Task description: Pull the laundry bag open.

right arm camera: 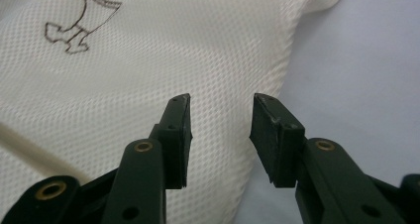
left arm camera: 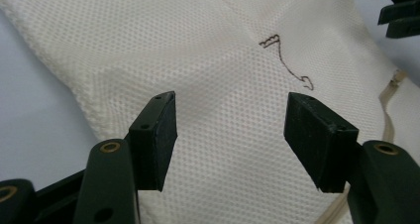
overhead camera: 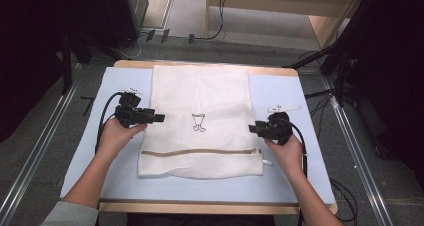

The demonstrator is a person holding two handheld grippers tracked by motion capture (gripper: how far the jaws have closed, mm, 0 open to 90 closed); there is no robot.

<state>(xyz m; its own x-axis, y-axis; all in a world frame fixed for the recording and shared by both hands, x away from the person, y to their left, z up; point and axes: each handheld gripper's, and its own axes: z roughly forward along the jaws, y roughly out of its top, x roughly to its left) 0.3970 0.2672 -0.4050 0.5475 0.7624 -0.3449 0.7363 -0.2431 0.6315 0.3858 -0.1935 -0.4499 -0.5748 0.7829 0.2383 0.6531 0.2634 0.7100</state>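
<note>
One white mesh laundry bag point(overhead camera: 200, 121) lies flat mid-table point(overhead camera: 280, 186), long axis running near to far, its zipper point(overhead camera: 200, 151) across the near end. Two grippers flank it: left gripper point(overhead camera: 159, 118) and right gripper point(overhead camera: 251, 129), both with jaws apart, holding nothing.

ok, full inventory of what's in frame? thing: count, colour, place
mesh laundry bag: 1, white, flat at the table's centre, between the grippers
zipper: 1, tan, across the bag's near end
printed mark: 1, dark outline, mid-bag
table mat: 1, pale blue, under the bag
table: 1, light wood edge
cables: several, black, on the floor behind the table
left gripper: 1, black, at the bag's left edge, jaws open
right gripper: 1, black, at the bag's right edge, jaws open
hands: 2, one on each gripper
</note>
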